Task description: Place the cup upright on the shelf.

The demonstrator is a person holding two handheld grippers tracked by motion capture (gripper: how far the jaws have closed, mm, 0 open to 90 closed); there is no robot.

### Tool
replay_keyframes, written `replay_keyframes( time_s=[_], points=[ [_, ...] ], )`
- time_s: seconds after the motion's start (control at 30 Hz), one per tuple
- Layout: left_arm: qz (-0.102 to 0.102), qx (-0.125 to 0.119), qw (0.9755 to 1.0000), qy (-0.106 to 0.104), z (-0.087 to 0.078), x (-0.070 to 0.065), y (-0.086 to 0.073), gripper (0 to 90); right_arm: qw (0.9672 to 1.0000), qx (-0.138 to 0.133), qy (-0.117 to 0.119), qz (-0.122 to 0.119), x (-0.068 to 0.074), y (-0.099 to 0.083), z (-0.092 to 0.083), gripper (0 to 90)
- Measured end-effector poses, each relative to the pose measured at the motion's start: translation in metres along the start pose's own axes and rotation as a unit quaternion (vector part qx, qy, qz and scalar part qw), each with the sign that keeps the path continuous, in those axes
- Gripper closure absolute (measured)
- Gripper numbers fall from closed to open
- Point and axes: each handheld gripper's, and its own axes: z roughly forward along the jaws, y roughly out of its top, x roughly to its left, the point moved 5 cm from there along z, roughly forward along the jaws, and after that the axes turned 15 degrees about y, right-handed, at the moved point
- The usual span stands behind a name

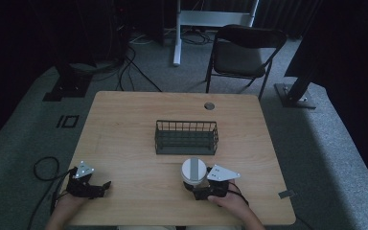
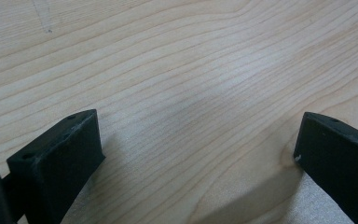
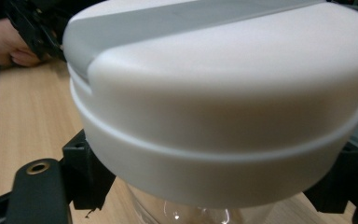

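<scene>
A clear jar with a white lid crossed by a grey stripe stands near the table's front edge, just in front of a dark wire basket. My right gripper is shut on the jar. In the right gripper view, its black jaws press in from both sides just under the lid, where the gripper meets the glass. At the front left my left gripper rests low over bare wood. Its jaws stand wide apart with nothing between them, so that gripper is open.
The light wooden table has a round cable hole at the back. A folding chair stands beyond the far edge, and cables lie on the carpet to the left. The person's other hand shows far off in the right gripper view.
</scene>
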Motion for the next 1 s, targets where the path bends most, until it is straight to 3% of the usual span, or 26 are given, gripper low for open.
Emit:
replay_keyframes(
  time_s=[0.2, 0.87, 1.0],
  points=[
    [0.000, 0.000, 1.0000, 0.000, 0.000, 0.000, 0.000, 1.2, 0.9997, -0.001, -0.009, -0.021, 0.001, 0.013, -0.005, 18.2],
    [0.000, 0.000, 1.0000, 0.000, 0.000, 0.000, 0.000, 1.2, 0.9973, -0.057, -0.028, -0.037, -0.013, 0.068, -0.017, 18.2],
    [0.000, 0.000, 1.0000, 0.000, 0.000, 0.000, 0.000, 1.1, 0.9966, -0.057, -0.037, -0.045, -0.015, 0.077, -0.016, 18.2]
  ],
)
